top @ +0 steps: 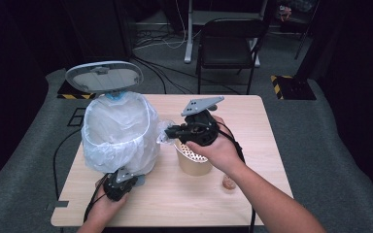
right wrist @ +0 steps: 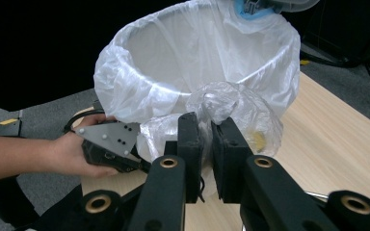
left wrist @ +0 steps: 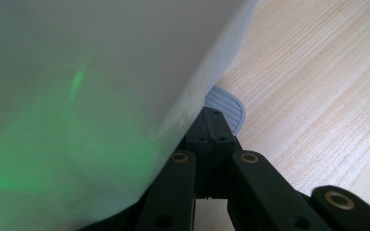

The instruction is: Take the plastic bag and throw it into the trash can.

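High view puts the white-lined bin (top: 119,128) at the table's (top: 252,184) left edge, its lid (top: 104,76) tipped up behind, with bare wood open to the right past the perforated cup (top: 193,158). Right gripper (top: 167,131) has its jaws clamped on a small knotted plastic bag (right wrist: 231,113) just beside the bin's rim. Left gripper (top: 128,183), jaws pressed together, sits at the bin's foot against the pedal (left wrist: 226,106) near the front edge

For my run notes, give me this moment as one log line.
left gripper: shut at bin base | right gripper: shut on small plastic bag, beside bin rim | cup: on table
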`<state>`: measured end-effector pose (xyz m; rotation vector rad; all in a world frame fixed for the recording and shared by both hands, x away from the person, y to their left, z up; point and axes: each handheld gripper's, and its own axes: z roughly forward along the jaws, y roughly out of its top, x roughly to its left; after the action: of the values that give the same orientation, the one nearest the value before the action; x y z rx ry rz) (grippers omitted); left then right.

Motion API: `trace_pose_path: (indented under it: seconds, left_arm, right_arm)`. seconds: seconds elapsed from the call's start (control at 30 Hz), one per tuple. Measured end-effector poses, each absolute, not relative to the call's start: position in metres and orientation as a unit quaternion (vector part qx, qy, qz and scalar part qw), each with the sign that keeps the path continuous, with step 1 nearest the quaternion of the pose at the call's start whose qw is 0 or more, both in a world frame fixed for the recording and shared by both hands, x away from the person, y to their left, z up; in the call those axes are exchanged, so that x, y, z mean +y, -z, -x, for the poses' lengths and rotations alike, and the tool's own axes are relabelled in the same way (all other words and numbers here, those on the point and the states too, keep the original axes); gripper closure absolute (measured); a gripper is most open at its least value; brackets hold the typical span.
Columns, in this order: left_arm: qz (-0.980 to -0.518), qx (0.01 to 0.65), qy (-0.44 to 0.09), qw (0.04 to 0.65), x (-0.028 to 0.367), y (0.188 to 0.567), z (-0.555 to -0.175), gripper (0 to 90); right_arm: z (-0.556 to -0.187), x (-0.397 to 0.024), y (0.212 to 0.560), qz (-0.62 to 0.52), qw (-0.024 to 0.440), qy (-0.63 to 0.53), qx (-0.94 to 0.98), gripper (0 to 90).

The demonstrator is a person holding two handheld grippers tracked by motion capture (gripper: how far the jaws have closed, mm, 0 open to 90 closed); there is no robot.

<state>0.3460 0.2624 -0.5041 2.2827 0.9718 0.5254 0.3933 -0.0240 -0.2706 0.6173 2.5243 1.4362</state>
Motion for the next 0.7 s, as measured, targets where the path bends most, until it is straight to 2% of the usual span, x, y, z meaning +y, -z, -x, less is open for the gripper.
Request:
trace_pose_path:
  seconds: [0.7]
  left_arm:
    - [-0.859,0.365,-0.198,0.298,0.262,0.504,-0.346,90.0]
  right_arm:
    - [-0.414,0.004,0.259,-0.195,0.09,-0.487,0.846,83.0]
